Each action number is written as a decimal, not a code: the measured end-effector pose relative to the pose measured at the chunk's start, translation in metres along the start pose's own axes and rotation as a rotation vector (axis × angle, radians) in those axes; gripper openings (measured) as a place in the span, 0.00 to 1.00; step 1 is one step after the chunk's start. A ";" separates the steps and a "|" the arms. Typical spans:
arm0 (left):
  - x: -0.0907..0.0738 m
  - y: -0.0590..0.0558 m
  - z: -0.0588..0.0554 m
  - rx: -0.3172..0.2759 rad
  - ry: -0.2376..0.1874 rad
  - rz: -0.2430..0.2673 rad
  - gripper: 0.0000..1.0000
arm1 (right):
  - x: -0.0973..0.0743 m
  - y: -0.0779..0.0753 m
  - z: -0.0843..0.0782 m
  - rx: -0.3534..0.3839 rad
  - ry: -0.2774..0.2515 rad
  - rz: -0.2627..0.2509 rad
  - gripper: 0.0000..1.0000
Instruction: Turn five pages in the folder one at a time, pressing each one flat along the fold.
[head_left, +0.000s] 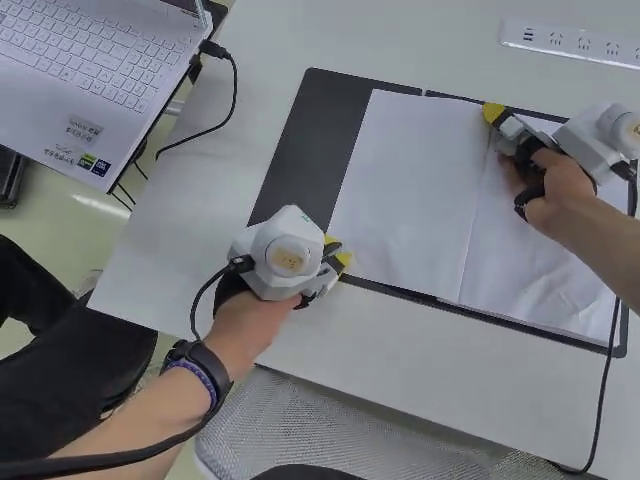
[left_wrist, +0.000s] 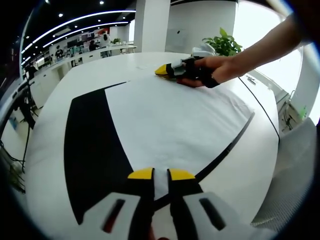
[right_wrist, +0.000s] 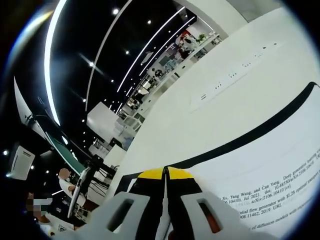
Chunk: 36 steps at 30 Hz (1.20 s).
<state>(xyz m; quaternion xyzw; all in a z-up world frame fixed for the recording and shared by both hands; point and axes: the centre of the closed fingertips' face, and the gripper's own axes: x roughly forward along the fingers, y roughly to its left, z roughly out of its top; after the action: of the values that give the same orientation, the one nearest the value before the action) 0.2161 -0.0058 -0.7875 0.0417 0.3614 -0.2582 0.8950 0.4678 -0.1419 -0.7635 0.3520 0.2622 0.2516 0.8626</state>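
A black folder (head_left: 310, 130) lies open on the white table, with a blank white page (head_left: 410, 190) on the left and a creased page (head_left: 540, 265) on the right. My left gripper (head_left: 338, 260) rests at the blank page's near left corner. Its yellow-tipped jaws (left_wrist: 161, 174) stand all but together, a thin slit between them and nothing held. My right gripper (head_left: 493, 113) is shut, with its tip down on the far end of the fold (head_left: 478, 200). In its own view the shut jaws (right_wrist: 165, 172) point past printed text (right_wrist: 280, 192) and the folder's black edge (right_wrist: 250, 135).
A white laptop (head_left: 90, 70) sits at the far left with a black cable (head_left: 225, 100) trailing towards the folder. A white power strip (head_left: 580, 42) lies at the far right. A mesh chair seat (head_left: 330, 440) shows below the table's near edge.
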 end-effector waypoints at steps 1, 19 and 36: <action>0.000 0.000 0.000 -0.001 0.000 0.000 0.08 | 0.001 0.000 0.001 -0.002 -0.002 -0.001 0.00; 0.001 0.000 0.000 -0.001 0.000 0.000 0.07 | -0.015 0.009 -0.022 -0.091 0.119 0.100 0.00; 0.002 0.001 0.000 0.003 0.004 -0.003 0.06 | -0.048 0.016 -0.056 -0.130 0.177 0.164 0.00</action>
<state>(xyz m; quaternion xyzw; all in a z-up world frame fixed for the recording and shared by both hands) 0.2176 -0.0053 -0.7888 0.0430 0.3628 -0.2598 0.8939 0.3931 -0.1343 -0.7728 0.2919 0.2905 0.3678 0.8337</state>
